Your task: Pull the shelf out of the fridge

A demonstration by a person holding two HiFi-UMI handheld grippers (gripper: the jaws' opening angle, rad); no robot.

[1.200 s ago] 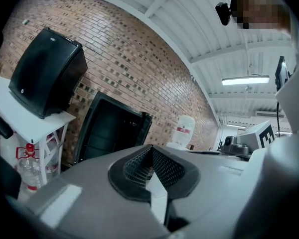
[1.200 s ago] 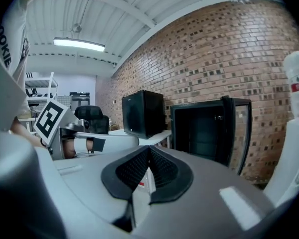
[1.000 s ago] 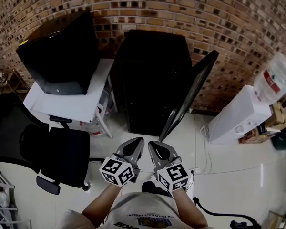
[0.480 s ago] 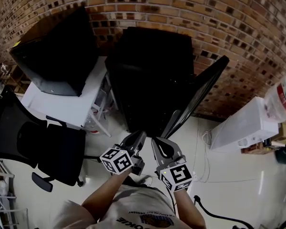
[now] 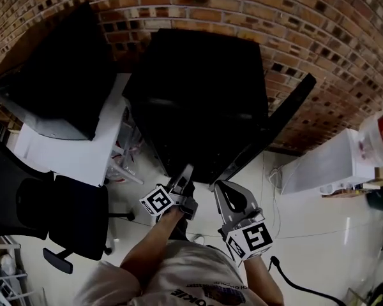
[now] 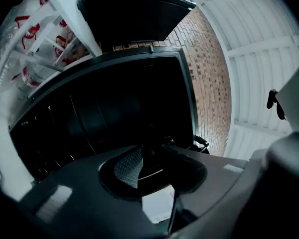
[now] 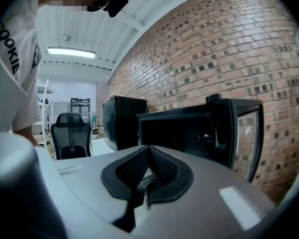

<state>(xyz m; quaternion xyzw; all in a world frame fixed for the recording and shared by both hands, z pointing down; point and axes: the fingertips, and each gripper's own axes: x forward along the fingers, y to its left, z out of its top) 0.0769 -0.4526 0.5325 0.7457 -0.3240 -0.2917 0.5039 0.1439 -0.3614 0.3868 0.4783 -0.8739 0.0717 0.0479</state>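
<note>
pale floor (image 5: 319, 228) spreads right of the fridge's (image 5: 198, 75) open door (image 5: 268, 129).

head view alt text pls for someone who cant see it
From above, a person holds two grippers toward an open fridge against a brick wall, door swung right. The left gripper, jaws opening with nothing clearly between them, is at the fridge's lower front; the right gripper, jaws shut, sits further back.

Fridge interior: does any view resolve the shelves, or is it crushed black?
Head view: fridge is solid black, no interior detail. Left gripper view: only faint thin lines in the dark, heavy fisheye. Right gripper view: interior dark too, brick wall well lit.
</note>
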